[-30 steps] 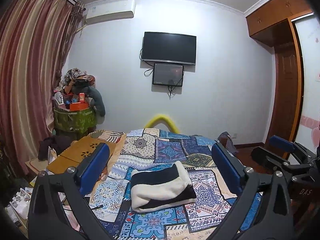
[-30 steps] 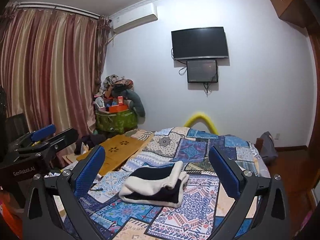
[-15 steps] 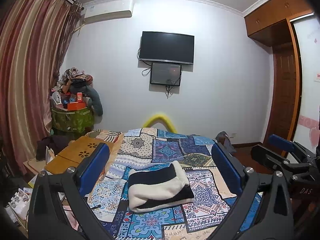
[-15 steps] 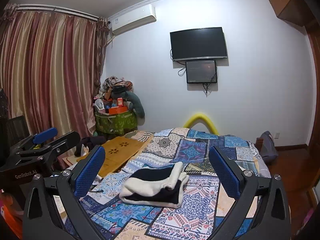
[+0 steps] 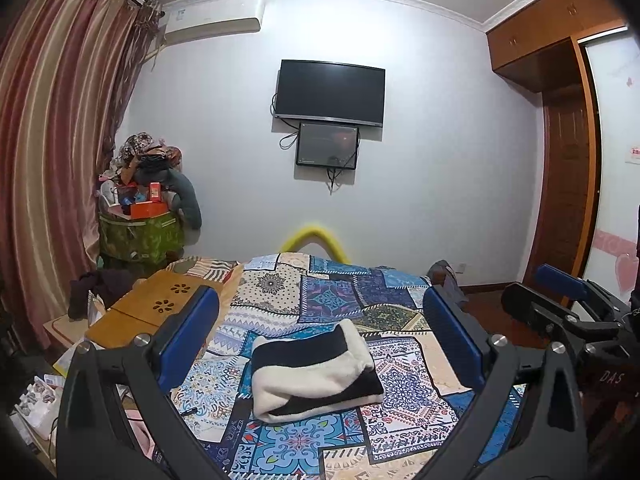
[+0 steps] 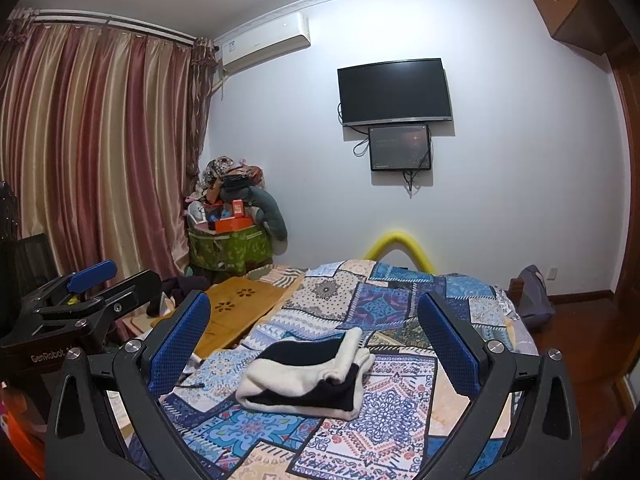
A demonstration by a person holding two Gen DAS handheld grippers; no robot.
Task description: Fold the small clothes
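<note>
Lying folded on the patchwork quilt (image 5: 404,392), the fleecy black-and-white garment (image 5: 312,376) looks soft and light, best pinched at its edges by either wide-open, empty left gripper (image 5: 320,336) or right gripper (image 6: 314,340).

Both black two-finger grippers with blue pads, left gripper (image 5: 320,330) and right gripper (image 6: 314,330), hover side by side, jaws spread wide, holding nothing.

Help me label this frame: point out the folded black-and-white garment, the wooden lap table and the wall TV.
folded garment (image 5: 316,376), left wrist view, white fleece middle.
wooden lap table (image 5: 160,308), left wrist view, top surface.
wall TV (image 6: 394,91), right wrist view, screen centre.
</note>
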